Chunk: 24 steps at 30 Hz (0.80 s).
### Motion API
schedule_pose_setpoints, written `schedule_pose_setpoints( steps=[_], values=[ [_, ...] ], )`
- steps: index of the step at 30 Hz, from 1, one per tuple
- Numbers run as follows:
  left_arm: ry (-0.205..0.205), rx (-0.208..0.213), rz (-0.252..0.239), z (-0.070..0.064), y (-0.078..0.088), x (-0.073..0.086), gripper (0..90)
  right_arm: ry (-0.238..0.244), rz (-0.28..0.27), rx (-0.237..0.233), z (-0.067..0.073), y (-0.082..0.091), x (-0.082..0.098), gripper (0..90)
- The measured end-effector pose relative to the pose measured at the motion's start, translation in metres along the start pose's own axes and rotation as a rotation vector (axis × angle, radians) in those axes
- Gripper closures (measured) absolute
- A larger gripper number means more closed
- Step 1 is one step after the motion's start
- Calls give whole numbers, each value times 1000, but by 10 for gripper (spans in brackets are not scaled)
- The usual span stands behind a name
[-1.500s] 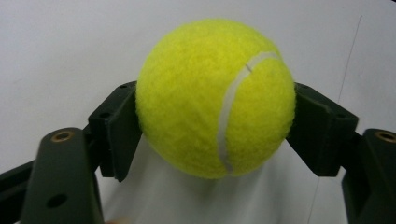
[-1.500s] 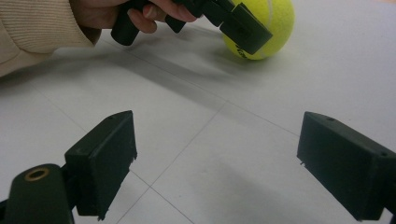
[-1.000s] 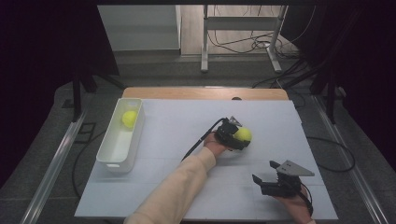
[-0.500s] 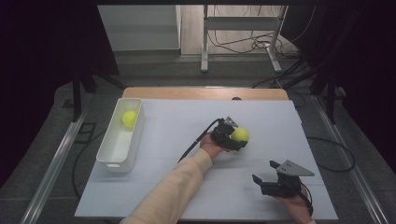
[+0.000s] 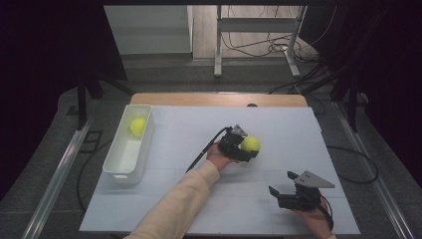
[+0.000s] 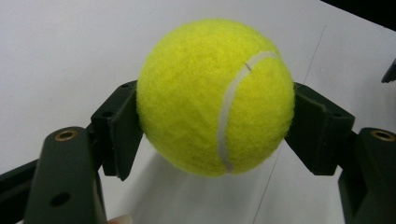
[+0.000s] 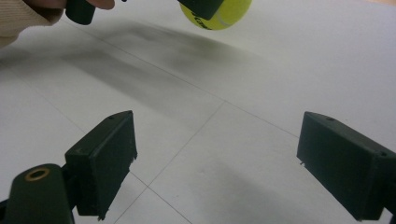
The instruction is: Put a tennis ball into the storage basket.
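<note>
Left gripper (image 5: pixel 247 149) clamped on a yellow tennis ball (image 5: pixel 250 144), pads pressed on both sides of it, ball lifted clear of the white table (image 5: pixel 199 124) with its shadow underneath in the left gripper view (image 6: pixel 215 95). Held well right of the white bin (image 5: pixel 128 147), about level with the bin's middle, roughly at table centre. Curved white seam on the ball's right half, facing the left gripper camera. Cream sleeve (image 5: pixel 179 204) reaching in diagonally from the bottom edge toward the held ball, black cable (image 5: pixel 206 149) trailing back from that gripper toward the bin side.

Second tennis ball (image 5: pixel 138 125) lying inside the bin, at its far end, apart from the held one.

Right gripper (image 5: pixel 279 193) farther from the bin than the held ball, down near the table's near right corner, grey three-cornered plate (image 5: pixel 311 179) on top. Jaws spread wide, nothing between them, bare table surface between the pads (image 7: pixel 107 158) in the right gripper view. Held ball (image 7: pixel 219 14) and part of the left gripper (image 7: pixel 201 7) seen at the top edge of that view, above the table, soft shadow below them
</note>
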<state>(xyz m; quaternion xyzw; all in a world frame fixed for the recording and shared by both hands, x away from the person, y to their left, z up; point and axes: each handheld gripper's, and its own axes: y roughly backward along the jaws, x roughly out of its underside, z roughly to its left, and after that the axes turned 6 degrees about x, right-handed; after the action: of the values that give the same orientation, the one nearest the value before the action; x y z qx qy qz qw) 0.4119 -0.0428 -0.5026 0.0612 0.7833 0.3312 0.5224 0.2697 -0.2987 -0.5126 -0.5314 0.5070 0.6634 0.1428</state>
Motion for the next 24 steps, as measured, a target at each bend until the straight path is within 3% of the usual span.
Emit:
schedule_pose_setpoints(
  steps=[24],
  values=[
    [3,-12,-13,2,20,10,269,0,0,3,0,0,0,123]
  ],
)
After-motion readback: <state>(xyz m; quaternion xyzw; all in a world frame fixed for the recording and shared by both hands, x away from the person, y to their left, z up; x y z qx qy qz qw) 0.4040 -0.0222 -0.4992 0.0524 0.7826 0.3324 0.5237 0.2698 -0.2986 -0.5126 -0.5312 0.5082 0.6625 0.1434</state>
